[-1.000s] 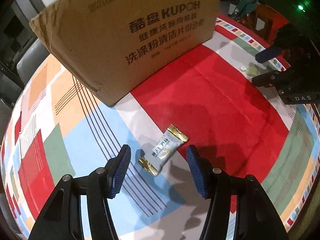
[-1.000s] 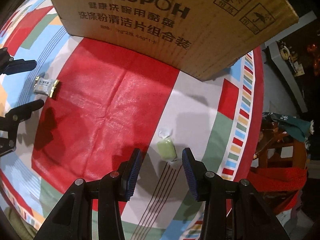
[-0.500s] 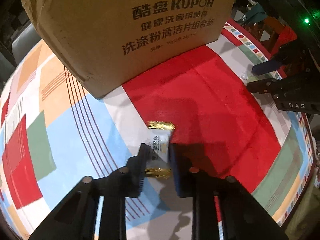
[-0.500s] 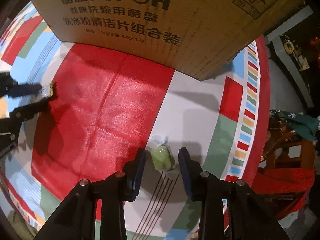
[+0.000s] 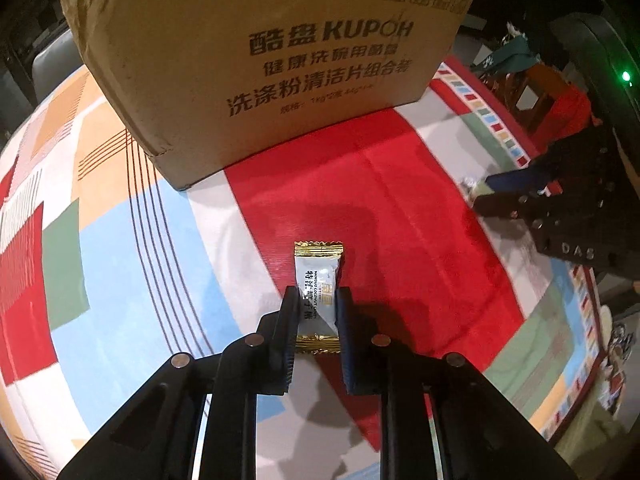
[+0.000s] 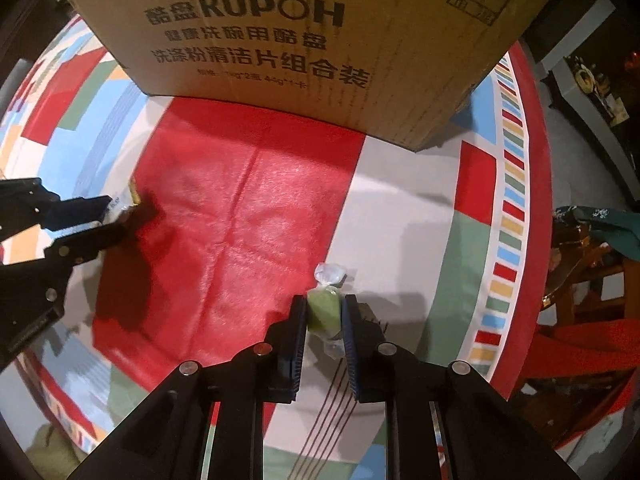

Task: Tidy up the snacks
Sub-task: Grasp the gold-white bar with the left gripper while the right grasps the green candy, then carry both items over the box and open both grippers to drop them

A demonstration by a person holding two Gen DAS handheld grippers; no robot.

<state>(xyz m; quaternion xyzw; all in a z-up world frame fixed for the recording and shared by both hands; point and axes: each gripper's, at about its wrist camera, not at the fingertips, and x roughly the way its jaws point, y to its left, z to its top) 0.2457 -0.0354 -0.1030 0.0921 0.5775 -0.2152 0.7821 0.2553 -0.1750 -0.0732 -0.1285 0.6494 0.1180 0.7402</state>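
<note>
left gripper [image 5: 318, 300] clamping white candy [image 5: 319, 280], lengthwise along fingers; right gripper [image 6: 324, 308] clamping green candy [image 6: 325, 312]

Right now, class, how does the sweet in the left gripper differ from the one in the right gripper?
The coconut candy has an opaque white printed wrapper with gold crimped ends; the green candy shows through clear film with a twisted end. The coconut candy is flat and oblong, the green candy blocky. Each is clamped in a gripper.

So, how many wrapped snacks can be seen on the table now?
2. The white candy with gold ends is held in the left gripper; the green candy is held in the right gripper. Any inside the cardboard box are hidden.
</note>
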